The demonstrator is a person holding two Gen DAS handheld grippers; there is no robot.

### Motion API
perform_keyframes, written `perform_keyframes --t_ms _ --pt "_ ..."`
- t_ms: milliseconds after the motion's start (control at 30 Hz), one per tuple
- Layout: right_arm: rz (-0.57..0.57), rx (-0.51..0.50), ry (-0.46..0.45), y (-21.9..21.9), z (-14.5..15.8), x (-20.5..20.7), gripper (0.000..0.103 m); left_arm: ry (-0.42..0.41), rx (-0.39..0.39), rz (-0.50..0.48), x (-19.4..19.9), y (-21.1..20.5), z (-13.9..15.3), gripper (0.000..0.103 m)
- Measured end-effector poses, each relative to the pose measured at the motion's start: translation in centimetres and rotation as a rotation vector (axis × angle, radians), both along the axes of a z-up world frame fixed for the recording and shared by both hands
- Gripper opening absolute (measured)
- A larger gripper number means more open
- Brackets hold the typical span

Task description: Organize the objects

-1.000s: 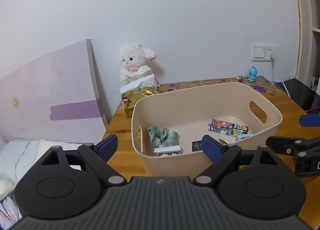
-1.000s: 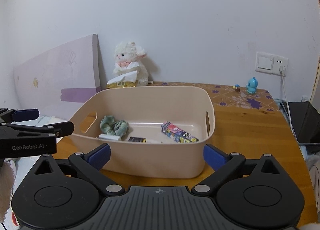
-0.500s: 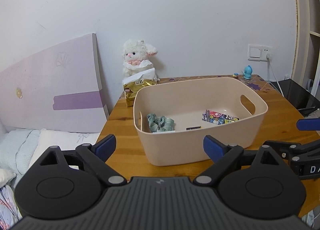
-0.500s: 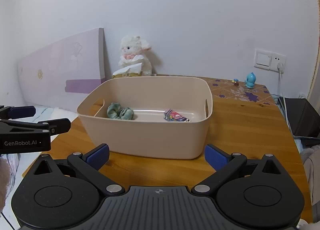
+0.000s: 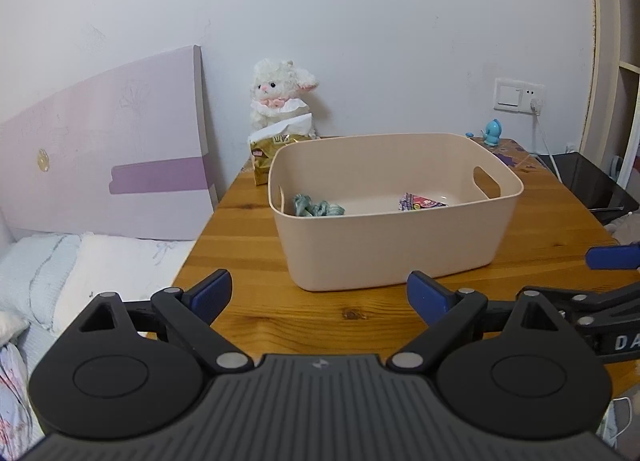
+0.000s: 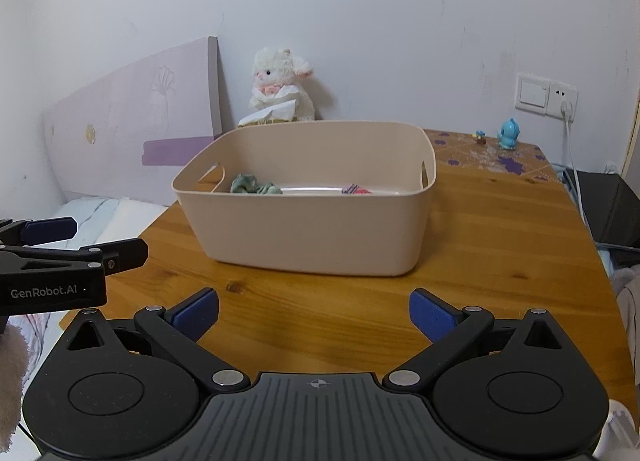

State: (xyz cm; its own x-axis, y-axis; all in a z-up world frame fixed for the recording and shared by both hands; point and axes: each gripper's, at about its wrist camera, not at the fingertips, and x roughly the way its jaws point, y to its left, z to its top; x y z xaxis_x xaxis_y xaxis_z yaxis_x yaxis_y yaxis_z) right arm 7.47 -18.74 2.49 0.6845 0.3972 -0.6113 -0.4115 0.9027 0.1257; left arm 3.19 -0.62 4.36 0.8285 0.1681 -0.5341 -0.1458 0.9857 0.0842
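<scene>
A beige bin (image 5: 394, 237) is seen on the wooden counter (image 5: 256, 301), its long axis running left to right across both views, with a handle slot at each short end. Inside, a green cloth (image 5: 318, 208) is noted at the left end and a colourful packet (image 5: 420, 203) toward the right. Bare counter is left open between the bin and both grippers. The left gripper (image 5: 319, 293) and right gripper (image 6: 314, 311) are held short of the bin, jaws spread wide, nothing held. "GenRobot.AI" is read on the left gripper in the right wrist view. A plush lamb (image 6: 280, 87) is set against the wall behind a gold tissue pack (image 5: 272, 155).
</scene>
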Motion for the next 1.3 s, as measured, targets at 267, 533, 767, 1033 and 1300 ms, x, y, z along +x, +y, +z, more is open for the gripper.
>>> perform_keyframes --t_ms 267,533,767,1033,1300 --pt "-0.021 -0.002 0.001 -0.7 -0.5 -1.3 0.103 -0.002 -0.019 -0.025 -0.7 -0.7 0.0 0.095" --pt "-0.02 -0.006 -0.002 -0.9 -0.2 -1.5 0.103 -0.015 -0.029 -0.021 -1.2 -0.5 0.2 0.095" --pt "-0.011 -0.012 -0.01 -0.7 0.1 -1.8 0.103 -0.011 -0.009 -0.004 -1.7 -0.4 0.1 0.095" --pt "-0.01 -0.019 -0.004 -0.5 0.1 -1.9 0.103 0.006 -0.017 -0.024 -1.9 -0.6 -0.4 0.095" --pt "-0.006 -0.027 0.007 -0.3 -0.1 -1.8 0.103 0.013 -0.023 -0.031 -2.2 -0.9 -0.5 0.095"
